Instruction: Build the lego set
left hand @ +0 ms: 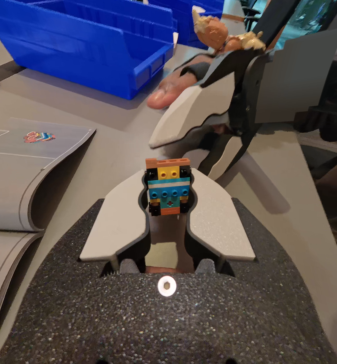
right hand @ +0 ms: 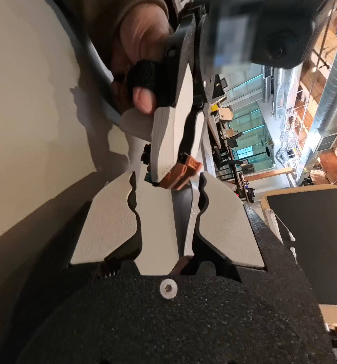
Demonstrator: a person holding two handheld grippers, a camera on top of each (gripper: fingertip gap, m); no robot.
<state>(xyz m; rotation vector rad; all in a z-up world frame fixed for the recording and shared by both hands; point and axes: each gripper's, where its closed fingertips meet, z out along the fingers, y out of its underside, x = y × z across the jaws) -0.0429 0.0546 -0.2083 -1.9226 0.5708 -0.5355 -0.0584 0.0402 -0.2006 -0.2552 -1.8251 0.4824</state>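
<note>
the left hand-held gripper (left hand: 168, 189) was clenched on a small lego assembly (left hand: 168, 187), which was held upright between the grey fingers (left hand: 120, 212) above the grey bench (left hand: 112, 149), its studded face turned to the camera. the assembly was judged light and rigid, but liable to split along its layers if squeezed across a seam; its flat black-edged sides, where it was already pinched, were judged the safest hold, and the orange plate on top the likeliest to pop off. in the right wrist view the right hand-held gripper (right hand: 167, 177) was seen released, nothing between its fingers, just beside the orange end of the assembly. farther off, an open instruction booklet (left hand: 35, 167) lay on the bench, and beyond it a blue bin (left hand: 96, 49).
</note>
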